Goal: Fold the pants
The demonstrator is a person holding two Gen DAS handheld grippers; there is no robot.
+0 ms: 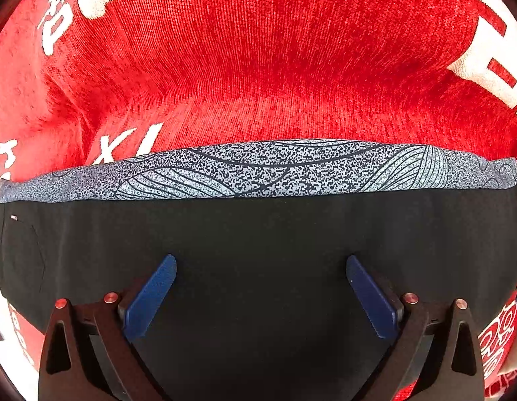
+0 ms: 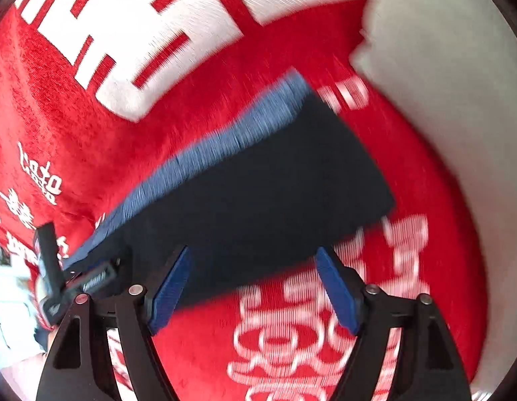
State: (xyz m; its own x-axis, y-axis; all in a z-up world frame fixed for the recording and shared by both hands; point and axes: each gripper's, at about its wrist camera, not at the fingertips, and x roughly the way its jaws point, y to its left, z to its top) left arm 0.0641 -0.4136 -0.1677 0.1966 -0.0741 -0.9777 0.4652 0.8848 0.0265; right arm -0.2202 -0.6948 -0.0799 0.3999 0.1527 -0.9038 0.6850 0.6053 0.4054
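The left tool (image 1: 261, 267) hangs over the folded black pants (image 1: 258, 234), jaws spread wide and empty. The pants lie on the red printed cloth (image 1: 258, 67), their patterned grey band (image 1: 258, 167) along the far edge. The right tool (image 2: 253, 260), blurred, also gapes empty at the pants' near edge; a careless sweep could snag and undo the fold.

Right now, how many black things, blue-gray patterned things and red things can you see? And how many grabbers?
Black pants: 1
Blue-gray patterned band along the pants' edge: 1
Red blanket with white writing: 1
Grabbers: 2, the left gripper and the right gripper, both open and holding nothing
Total: 5
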